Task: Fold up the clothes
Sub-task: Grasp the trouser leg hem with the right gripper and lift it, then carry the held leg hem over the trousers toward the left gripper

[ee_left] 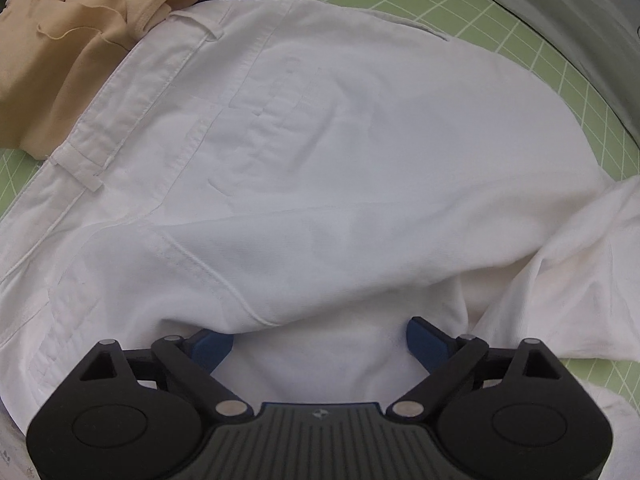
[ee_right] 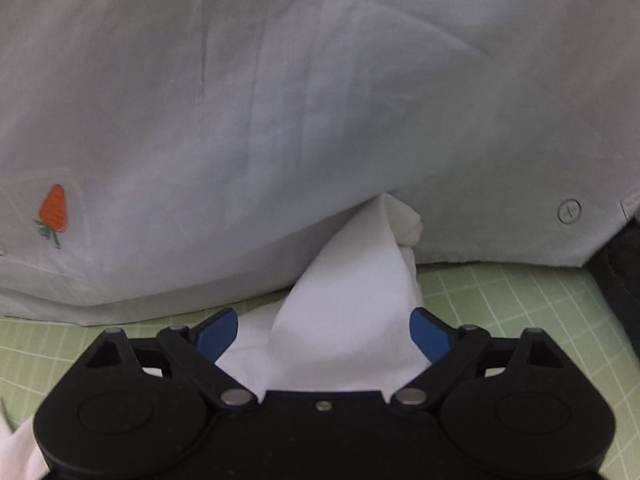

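**White trousers spread on a green grid mat, both grippers spread wide**

Left wrist view: the white trousers (ee_left: 320, 152) lie flat across most of the green cutting mat (ee_left: 532, 40), a surface ruled with pale grid lines. The waistband with its belt loops runs along the left side, and a fold of the same cloth bunches up toward the mat's right edge. The left gripper (ee_left: 320, 340) stands with its blue fingers (ee_left: 212, 346) wide apart, resting on the trouser fabric, nothing pinched between them. At the far left corner a tan garment (ee_left: 60, 60) lies crumpled, its edge touching the waistband, with grey and checked cloth just behind it. A pale cloth runs along the far right edge.

Right wrist view: the right gripper (ee_right: 324, 336) is likewise spread open, and a peak of white fabric rises between its fingers (ee_right: 428, 336) without being clamped. Just beyond hangs a pale shirt (ee_right: 320, 100) filling the background, bearing a small orange carrot motif (ee_right: 54, 210) at left and a button (ee_right: 569, 211) at right. The mat shows below its hem.
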Demonstrator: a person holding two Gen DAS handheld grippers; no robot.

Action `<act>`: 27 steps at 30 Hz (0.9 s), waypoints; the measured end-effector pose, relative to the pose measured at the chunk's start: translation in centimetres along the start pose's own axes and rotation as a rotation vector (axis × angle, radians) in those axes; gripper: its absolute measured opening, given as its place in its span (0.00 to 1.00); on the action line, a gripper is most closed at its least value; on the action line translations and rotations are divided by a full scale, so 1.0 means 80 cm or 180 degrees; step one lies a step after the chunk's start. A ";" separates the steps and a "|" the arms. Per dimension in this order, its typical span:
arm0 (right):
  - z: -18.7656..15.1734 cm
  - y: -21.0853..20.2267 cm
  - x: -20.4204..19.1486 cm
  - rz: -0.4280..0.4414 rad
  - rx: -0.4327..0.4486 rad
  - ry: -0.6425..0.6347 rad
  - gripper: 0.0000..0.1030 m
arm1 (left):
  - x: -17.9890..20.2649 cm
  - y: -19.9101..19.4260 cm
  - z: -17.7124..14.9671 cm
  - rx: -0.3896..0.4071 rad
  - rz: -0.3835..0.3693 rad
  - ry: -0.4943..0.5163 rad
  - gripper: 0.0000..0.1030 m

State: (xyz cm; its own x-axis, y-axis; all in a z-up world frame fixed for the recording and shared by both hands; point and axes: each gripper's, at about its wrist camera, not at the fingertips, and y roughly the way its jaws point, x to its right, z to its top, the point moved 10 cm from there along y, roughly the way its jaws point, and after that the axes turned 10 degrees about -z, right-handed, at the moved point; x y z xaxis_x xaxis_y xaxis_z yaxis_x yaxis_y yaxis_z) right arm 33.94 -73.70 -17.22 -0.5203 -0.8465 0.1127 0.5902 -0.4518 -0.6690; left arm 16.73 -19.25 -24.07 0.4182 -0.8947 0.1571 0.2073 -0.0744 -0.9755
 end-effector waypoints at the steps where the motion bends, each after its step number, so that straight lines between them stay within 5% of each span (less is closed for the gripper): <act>1: -0.003 0.012 -0.005 -0.0067 -0.0066 -0.0081 0.83 | 0.001 0.000 -0.001 -0.0005 0.0007 0.0003 0.94; 4: -0.018 0.029 -0.010 -0.0125 -0.0188 -0.0283 0.64 | 0.003 0.002 -0.002 -0.0021 0.0028 0.0014 0.97; 8: -0.024 -0.013 0.019 0.0249 0.0091 -0.0213 0.04 | 0.006 0.003 -0.005 -0.0041 0.0055 0.0027 0.99; 11: -0.034 -0.078 0.070 0.0219 0.0381 0.0011 0.04 | 0.008 0.005 -0.006 -0.0057 0.0076 0.0038 1.00; 13: -0.061 -0.106 0.111 0.0088 0.0345 0.0228 0.05 | 0.009 0.006 -0.007 -0.0067 0.0089 0.0044 1.00; 19: -0.194 -0.121 0.224 -0.0747 -0.0492 0.0680 0.24 | 0.012 0.007 -0.010 -0.0112 0.0130 0.0024 1.00; 21: -0.200 -0.137 0.246 -0.0889 -0.0442 0.0915 0.62 | 0.013 0.007 -0.011 -0.0128 0.0143 0.0011 1.00; 22: -0.197 -0.145 0.254 -0.0958 -0.0375 0.0990 0.70 | 0.013 0.006 -0.011 -0.0124 0.0149 0.0004 1.00; 27: -0.137 -0.136 0.225 -0.0709 -0.0106 0.1049 0.84 | 0.016 0.004 -0.014 -0.0100 0.0157 -0.0017 1.00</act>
State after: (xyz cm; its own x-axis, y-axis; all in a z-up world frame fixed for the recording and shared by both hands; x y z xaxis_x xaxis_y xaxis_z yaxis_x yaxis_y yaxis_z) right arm 11.37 -80.92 -15.95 -0.8067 -0.5907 0.0198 0.4229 -0.6002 -0.6789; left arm 16.32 -20.93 -24.37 0.4319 -0.8952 0.1095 0.1585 -0.0442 -0.9864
